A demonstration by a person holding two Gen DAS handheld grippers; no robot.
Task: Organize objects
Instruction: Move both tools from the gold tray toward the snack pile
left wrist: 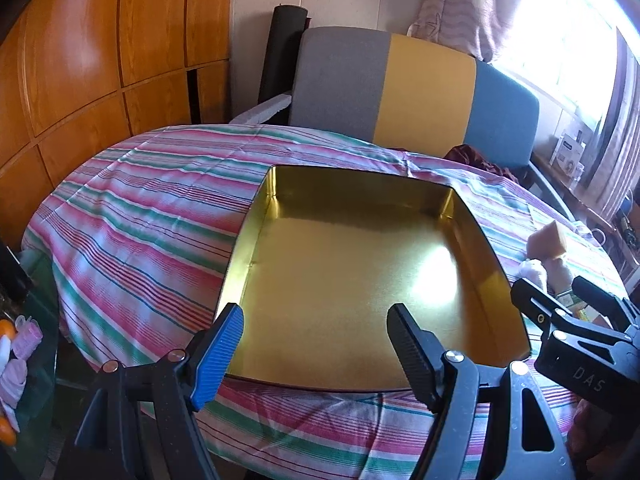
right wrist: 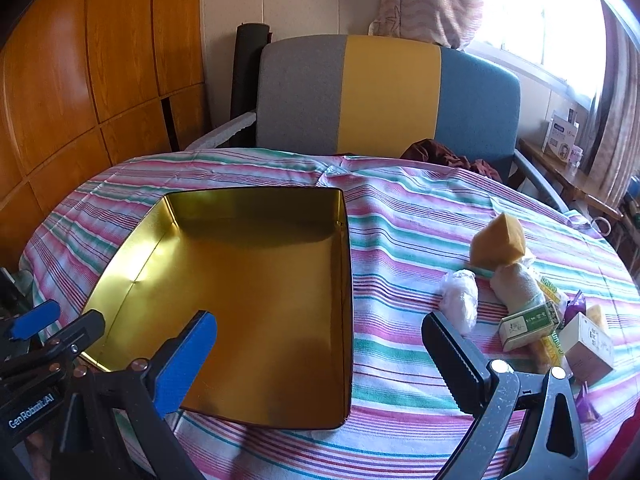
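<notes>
An empty gold tin tray [left wrist: 256, 236] lies on the striped tablecloth; it also shows in the right wrist view [right wrist: 347, 300]. My left gripper [left wrist: 316, 332] is open and empty over the tray's near edge. My right gripper [right wrist: 320, 336] is open and empty over the tray's right rim. To the right lie a yellow sponge [right wrist: 498, 240], a white plastic-wrapped bundle [right wrist: 460, 298], a cloth-wrapped roll [right wrist: 516, 284], a green-white box [right wrist: 528, 324] and a white box [right wrist: 590, 346]. The right gripper also shows in the left wrist view [left wrist: 560, 292].
A grey, yellow and blue chair [right wrist: 384, 96] stands behind the table with dark red cloth [right wrist: 440, 156] on it. Wooden cabinets [left wrist: 100, 60] are on the left. A glass side table with small items [left wrist: 16, 344] is at the far left. A window shelf with boxes [right wrist: 560, 140] is on the right.
</notes>
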